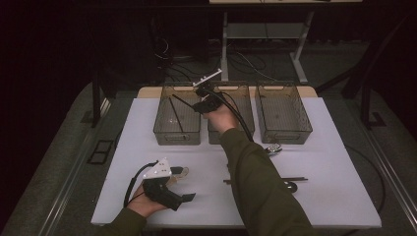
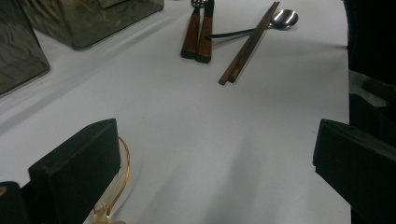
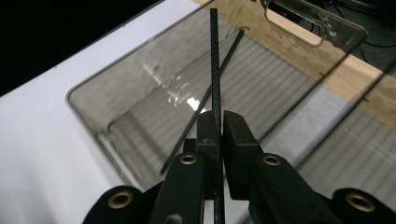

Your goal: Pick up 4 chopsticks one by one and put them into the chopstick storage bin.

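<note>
My right gripper (image 3: 219,123) is shut on a thin black chopstick (image 3: 215,60), holding it over the left clear bin (image 3: 93,107). A second black chopstick (image 3: 205,100) lies slanted inside that bin. In the high view the right gripper (image 1: 199,105) hovers at the left bin's (image 1: 177,132) right edge, the held chopstick (image 1: 182,101) pointing left over it. My left gripper (image 1: 186,184) rests near the table's front left, open, nothing between its jaws. In its own view the left gripper (image 2: 215,154) stands wide over bare table, a clear gold-edged utensil (image 2: 125,158) beside one jaw.
Two more clear bins, middle (image 1: 243,115) and right (image 1: 282,113), stand at the back. On the white table (image 1: 334,147) lie a wooden-handled fork and knife (image 2: 198,32), brown chopsticks (image 2: 247,44) and a metal spoon (image 2: 282,19).
</note>
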### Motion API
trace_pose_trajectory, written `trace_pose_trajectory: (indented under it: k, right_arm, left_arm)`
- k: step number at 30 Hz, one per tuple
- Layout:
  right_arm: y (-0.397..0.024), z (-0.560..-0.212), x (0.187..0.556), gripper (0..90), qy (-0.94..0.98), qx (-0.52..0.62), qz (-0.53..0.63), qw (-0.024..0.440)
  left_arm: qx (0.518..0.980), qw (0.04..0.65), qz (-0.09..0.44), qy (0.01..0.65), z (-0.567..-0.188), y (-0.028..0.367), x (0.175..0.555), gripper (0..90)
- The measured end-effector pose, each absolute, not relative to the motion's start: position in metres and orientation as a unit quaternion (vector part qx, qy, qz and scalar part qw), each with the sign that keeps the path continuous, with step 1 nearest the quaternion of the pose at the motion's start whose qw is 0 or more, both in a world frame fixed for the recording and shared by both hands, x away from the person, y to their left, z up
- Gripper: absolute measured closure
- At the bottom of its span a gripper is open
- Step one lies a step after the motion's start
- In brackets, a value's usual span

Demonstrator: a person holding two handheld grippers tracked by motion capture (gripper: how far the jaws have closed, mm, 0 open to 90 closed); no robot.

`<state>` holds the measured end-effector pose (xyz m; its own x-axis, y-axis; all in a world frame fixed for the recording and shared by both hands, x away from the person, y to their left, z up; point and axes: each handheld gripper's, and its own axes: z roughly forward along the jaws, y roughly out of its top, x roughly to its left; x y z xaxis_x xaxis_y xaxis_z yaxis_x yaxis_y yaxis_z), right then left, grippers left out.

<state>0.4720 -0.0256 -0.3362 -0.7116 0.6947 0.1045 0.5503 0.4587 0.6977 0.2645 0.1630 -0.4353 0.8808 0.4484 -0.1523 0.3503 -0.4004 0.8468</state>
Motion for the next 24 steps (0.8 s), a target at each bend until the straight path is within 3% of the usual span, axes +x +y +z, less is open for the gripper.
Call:
trace_pose_trajectory:
  k: [18,24]
  right_arm:
    - [0.03,-0.358,0.505,84.1,0.848,0.391,0.341,0.11]
    - [0.029,-0.354,0.501,67.9,0.843,0.396,0.344,0.12]
  left_arm:
    - [0.834,0.496,0.047,0.238,-0.436,0.163,0.266,0.0]
    - [0.835,0.495,0.047,0.237,-0.435,0.163,0.266,0.0]
